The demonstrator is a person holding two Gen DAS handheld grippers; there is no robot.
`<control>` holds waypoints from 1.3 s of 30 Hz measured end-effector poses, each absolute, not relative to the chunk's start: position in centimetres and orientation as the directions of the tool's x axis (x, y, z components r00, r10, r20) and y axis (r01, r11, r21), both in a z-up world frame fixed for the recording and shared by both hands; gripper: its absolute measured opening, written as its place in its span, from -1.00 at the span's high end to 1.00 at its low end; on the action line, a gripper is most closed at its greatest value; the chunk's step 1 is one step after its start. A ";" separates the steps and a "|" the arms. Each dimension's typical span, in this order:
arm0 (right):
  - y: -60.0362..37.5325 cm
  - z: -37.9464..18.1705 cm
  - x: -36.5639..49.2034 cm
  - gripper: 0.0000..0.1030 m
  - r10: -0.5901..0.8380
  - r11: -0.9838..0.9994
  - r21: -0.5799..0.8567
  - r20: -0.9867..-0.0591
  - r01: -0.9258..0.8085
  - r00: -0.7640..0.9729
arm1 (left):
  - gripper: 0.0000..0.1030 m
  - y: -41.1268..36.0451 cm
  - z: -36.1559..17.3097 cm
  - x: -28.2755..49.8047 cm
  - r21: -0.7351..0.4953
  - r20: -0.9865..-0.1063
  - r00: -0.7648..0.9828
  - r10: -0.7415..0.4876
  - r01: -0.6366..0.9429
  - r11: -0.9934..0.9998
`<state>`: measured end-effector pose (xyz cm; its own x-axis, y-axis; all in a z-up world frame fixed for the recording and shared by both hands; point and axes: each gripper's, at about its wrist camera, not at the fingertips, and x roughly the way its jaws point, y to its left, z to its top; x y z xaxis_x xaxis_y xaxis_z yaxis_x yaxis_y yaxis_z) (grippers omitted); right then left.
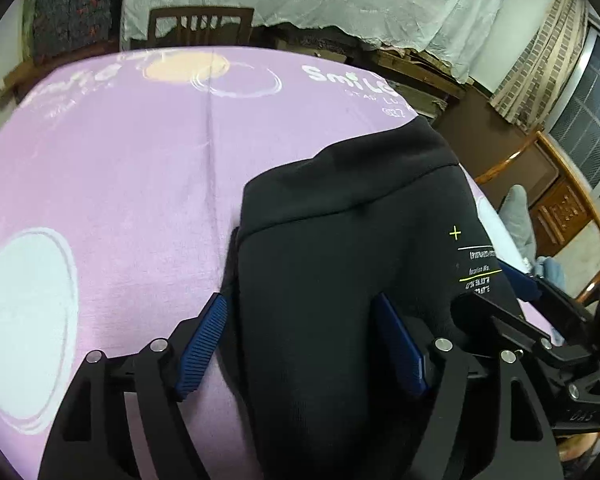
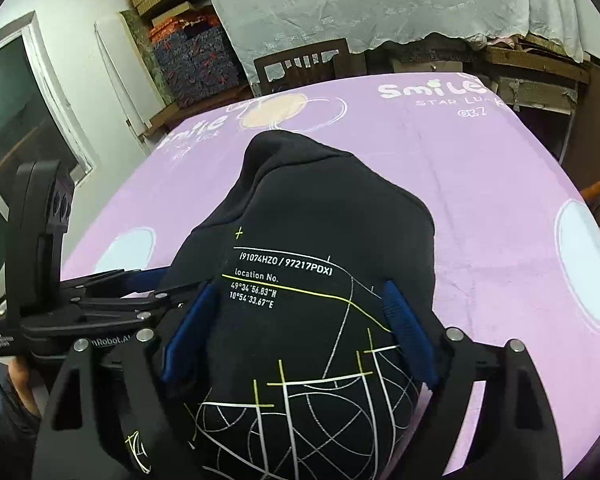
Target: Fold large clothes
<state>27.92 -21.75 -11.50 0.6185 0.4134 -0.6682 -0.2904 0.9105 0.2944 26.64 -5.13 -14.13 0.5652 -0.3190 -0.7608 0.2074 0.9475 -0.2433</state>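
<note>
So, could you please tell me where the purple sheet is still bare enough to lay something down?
Bare sheet lies left of the black garment, out to the white circle, and beyond it toward the Smile lettering. It is crowded near both hand-held grippers.

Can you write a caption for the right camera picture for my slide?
Black hoodie with white and yellow line print bunched on a purple printed bedsheet, between the right hand-held gripper's wide blue pads.

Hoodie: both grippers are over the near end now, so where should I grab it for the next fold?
Probably the near edge of the hoodie. It lies lengthwise on the sheet, hood end far, print up. The left gripper and right gripper straddle it with open jaws. Come down from the near side, one gripper at each corner.
</note>
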 end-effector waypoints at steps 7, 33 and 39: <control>-23.2 -10.1 23.5 -0.61 0.370 0.927 0.314 -0.666 -0.206 0.648 | -0.50 -5.6 -11.1 19.5 -0.188 -0.705 0.648 -0.288 0.221 0.957; -24.5 1.0 1.1 -0.91 0.226 0.973 0.143 -0.453 -0.180 0.862 | -0.93 -7.7 -1.2 -1.6 0.122 -0.379 0.925 -0.038 0.091 0.988; -24.2 -1.5 4.0 -0.91 0.247 0.967 0.186 -0.538 -0.173 0.806 | -0.93 -6.7 -3.0 0.8 0.076 -0.460 0.887 -0.046 0.091 0.993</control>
